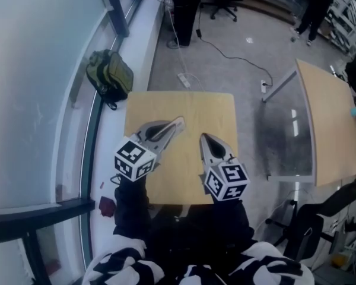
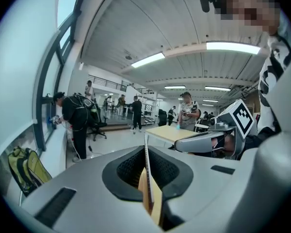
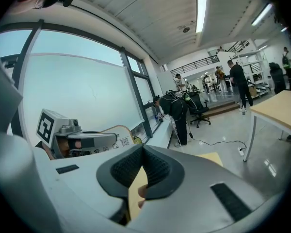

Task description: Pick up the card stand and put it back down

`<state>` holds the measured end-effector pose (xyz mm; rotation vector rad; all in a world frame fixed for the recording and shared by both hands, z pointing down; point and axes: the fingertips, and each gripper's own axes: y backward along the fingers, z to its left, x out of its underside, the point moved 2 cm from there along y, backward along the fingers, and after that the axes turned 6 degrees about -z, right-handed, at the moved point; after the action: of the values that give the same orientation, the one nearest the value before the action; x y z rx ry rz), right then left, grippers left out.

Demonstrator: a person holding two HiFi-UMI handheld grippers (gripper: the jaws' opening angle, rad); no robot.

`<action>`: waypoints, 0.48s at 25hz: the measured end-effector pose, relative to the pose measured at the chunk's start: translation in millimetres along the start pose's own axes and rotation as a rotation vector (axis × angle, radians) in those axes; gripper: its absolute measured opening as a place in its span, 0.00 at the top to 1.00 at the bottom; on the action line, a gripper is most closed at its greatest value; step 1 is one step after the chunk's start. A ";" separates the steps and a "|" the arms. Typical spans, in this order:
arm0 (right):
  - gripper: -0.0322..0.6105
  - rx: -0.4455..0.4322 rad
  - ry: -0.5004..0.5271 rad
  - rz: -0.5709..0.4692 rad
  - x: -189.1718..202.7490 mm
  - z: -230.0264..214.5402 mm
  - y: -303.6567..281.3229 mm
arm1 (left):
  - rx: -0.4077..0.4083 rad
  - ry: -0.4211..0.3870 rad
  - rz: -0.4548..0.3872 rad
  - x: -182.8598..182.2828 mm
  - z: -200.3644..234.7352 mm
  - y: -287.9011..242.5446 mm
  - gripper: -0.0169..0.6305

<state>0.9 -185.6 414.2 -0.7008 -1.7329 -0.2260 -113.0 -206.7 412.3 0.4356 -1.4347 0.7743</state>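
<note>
grey left claw [image 1: 179, 122], grey right claw [image 1: 203, 137], black-white marker cubes [image 1: 134, 158], black sleeves [image 1: 130, 203].

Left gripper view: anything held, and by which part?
The left gripper is shut on the card stand, jaws pinching its thin flat panel, seen edge-on; which edge cannot be told.

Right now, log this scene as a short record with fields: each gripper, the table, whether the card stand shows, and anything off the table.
left gripper: jaws together, nothing held, above the table's left half
right gripper: jaws together, nothing held, above the table's near right part
table: light wood top, under both grippers
card stand: not seen in any view
green bag: on the window ledge, left of the table
second table: off to the right, apart
</note>
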 end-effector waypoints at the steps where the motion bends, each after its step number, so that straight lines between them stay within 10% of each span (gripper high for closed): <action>1: 0.92 -0.002 0.006 -0.011 -5.1 3.3 0.0 | -0.024 -0.014 -0.022 -7.4 -1.4 4.6 0.94; 12: 0.92 0.023 0.098 -0.099 -37.7 22.0 -5.0 | -0.233 -0.081 -0.215 -38.1 -7.2 30.7 0.94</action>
<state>-15.2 -191.2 373.7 -0.5782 -1.6753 -0.3033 -127.8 -188.5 368.8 0.4358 -1.5047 0.4150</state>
